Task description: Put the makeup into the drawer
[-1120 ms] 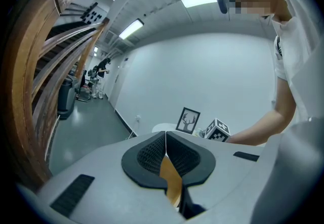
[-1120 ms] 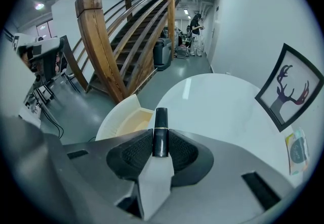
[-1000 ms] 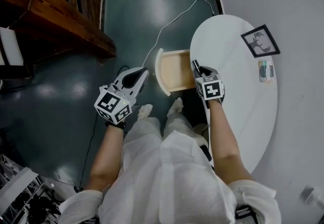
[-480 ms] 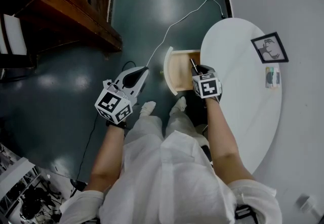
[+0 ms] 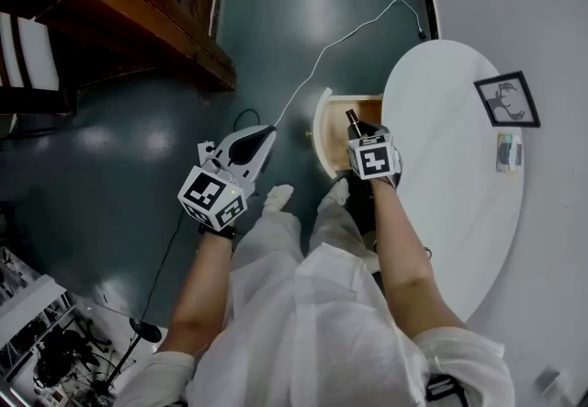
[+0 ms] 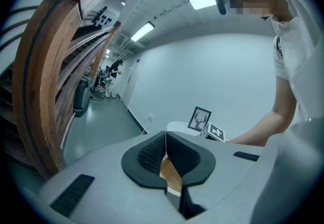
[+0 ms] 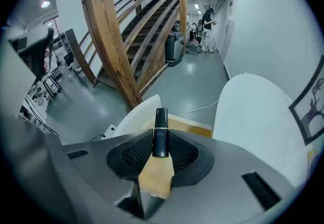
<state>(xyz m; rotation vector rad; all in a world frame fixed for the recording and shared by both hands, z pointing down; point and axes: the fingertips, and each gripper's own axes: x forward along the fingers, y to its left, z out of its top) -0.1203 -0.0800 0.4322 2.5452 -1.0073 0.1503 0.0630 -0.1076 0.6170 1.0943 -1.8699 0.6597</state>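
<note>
Black lipstick [image 7: 160, 123] pinched in right gripper [image 7: 161, 141] jaws above drawer [image 5: 336, 133] — left gripper [image 6: 165, 153] jaws together, empty.

A glossy dark teal floor [image 5: 129, 157] reflects the overhead light. A curved wooden staircase [image 5: 138, 10] rises at the upper left. A white wall [image 5: 551, 1] backs a round white worktop [image 5: 459, 212], where a framed deer picture [image 5: 507, 99] stands. A white cable [image 5: 367, 25] trails across the floor. Strip lights [image 6: 205, 0] line the ceiling, and down the far corridor stands what may be a bin [image 7: 173, 46].
</note>
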